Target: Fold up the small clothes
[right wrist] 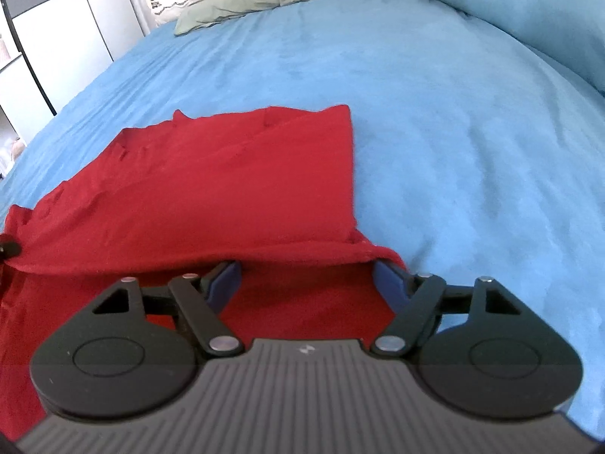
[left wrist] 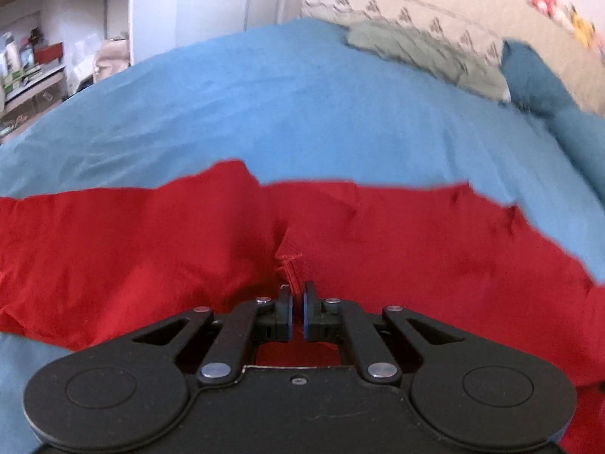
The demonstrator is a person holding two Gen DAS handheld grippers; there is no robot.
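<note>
Fold in hand: red garment point(right wrist: 234, 185) lies on the blue bed point(right wrist: 453, 143), partly doubled over, not yet a tidy packet.

Left tool point(left wrist: 297, 310) is pinched tight on a bunched fold of the garment. Right tool point(right wrist: 308, 283) stands wide apart, its tips under the raised near edge, gripping nothing. Judged: further folds and smoothing remain.

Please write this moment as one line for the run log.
left tool: shut on red garment | right tool: open at garment edge | surface: blue bedcover

Red garment point(right wrist: 227, 189), blue bedspread point(right wrist: 435, 113), sage-green cloth point(left wrist: 427, 53), cream pillow with dark triangle pattern point(left wrist: 378, 3)
</note>
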